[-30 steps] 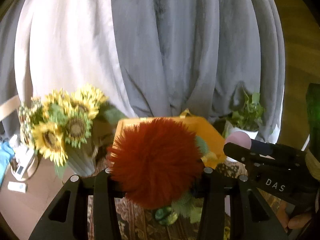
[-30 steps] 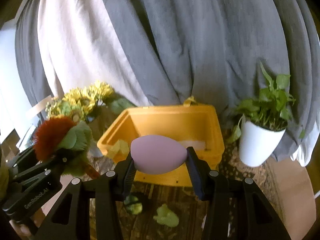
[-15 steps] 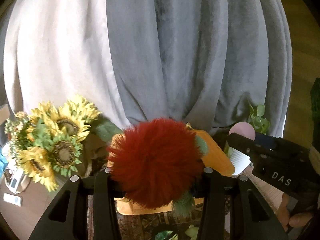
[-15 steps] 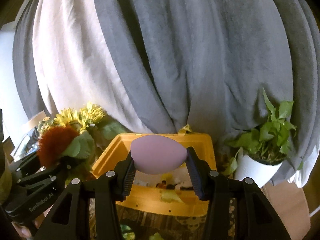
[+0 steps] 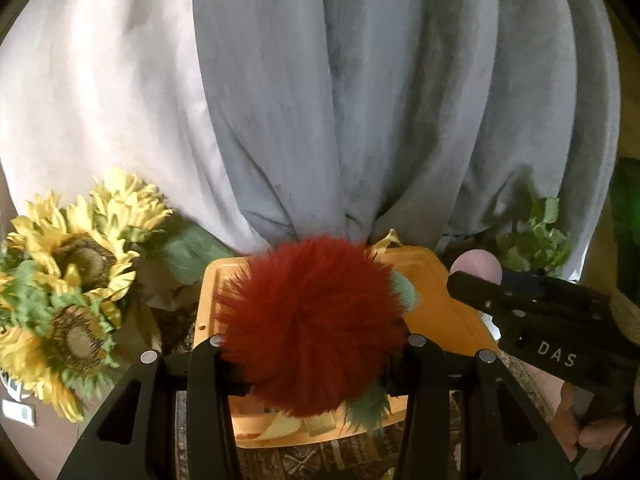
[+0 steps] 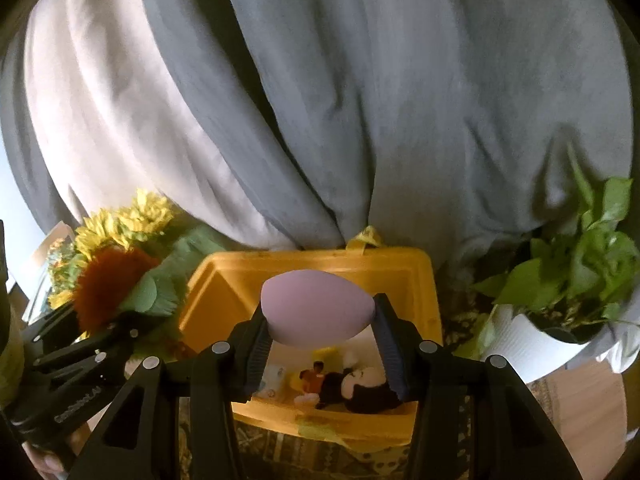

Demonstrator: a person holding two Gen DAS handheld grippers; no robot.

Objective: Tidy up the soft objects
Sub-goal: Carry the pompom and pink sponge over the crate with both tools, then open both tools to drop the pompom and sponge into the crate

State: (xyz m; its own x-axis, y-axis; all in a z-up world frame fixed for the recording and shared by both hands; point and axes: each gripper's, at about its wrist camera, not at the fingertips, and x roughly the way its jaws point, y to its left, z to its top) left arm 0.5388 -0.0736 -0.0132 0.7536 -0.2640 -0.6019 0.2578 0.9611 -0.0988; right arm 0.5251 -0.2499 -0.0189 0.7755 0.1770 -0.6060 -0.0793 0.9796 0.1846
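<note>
My left gripper [image 5: 316, 344] is shut on a fluffy red plush flower [image 5: 312, 324] with green leaves, held above the near rim of the yellow bin [image 5: 448, 312]. It also shows at the left of the right wrist view [image 6: 108, 284]. My right gripper [image 6: 318, 320] is shut on a pink egg-shaped soft toy [image 6: 316, 308], held over the yellow bin [image 6: 416, 280]. Several small plush toys, one black and white [image 6: 364, 390], lie inside the bin. The pink toy also shows in the left wrist view [image 5: 478, 266].
A sunflower bouquet [image 5: 68, 280] stands left of the bin. A potted green plant in a white pot [image 6: 560, 300] stands to its right. Grey and white curtains [image 6: 320, 100] hang behind. A patterned cloth [image 6: 288, 452] covers the table under the bin.
Both grippers have moved forward and higher over the yellow bin, each still holding its toy. The bin's inside with its plush toys has come into the right wrist view.
</note>
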